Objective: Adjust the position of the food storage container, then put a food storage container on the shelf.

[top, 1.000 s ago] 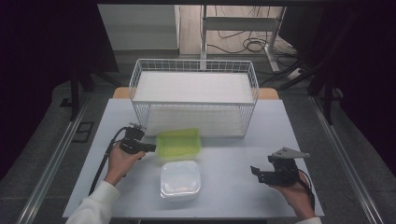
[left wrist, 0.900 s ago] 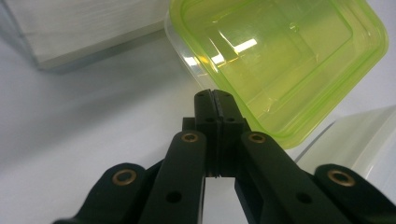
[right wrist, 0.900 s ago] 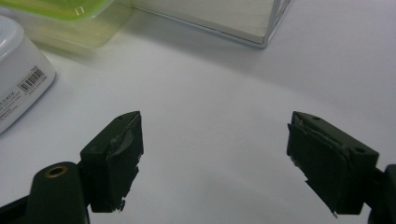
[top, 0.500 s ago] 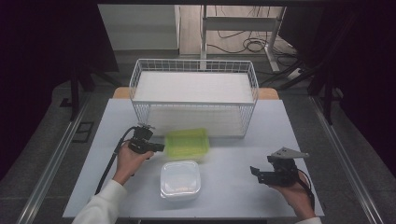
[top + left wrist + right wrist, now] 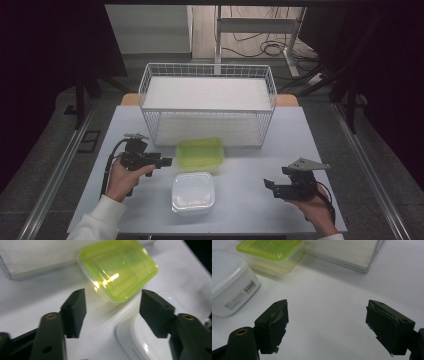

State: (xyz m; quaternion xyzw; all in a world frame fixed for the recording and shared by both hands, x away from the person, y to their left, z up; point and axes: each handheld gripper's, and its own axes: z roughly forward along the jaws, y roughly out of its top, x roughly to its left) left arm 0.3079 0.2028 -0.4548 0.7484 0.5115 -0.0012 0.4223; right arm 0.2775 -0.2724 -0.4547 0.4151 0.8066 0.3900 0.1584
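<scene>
Left tongs (image 5: 165,161), just opened and empty, beside the green-lidded container (image 5: 200,154) on the bench (image 5: 250,170); right tongs (image 5: 268,186) open, empty.

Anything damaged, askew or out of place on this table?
The right gripper has frayed, peeling pads on both jaws. The green-lidded container sits slightly skewed by the wire basket; nothing is spilled.

White table (image 5: 300,150) carries three items: wire basket (image 5: 208,102) at the back, green-lidded container (image 5: 200,154) just before it, white container (image 5: 193,193) nearest the front edge.
</scene>
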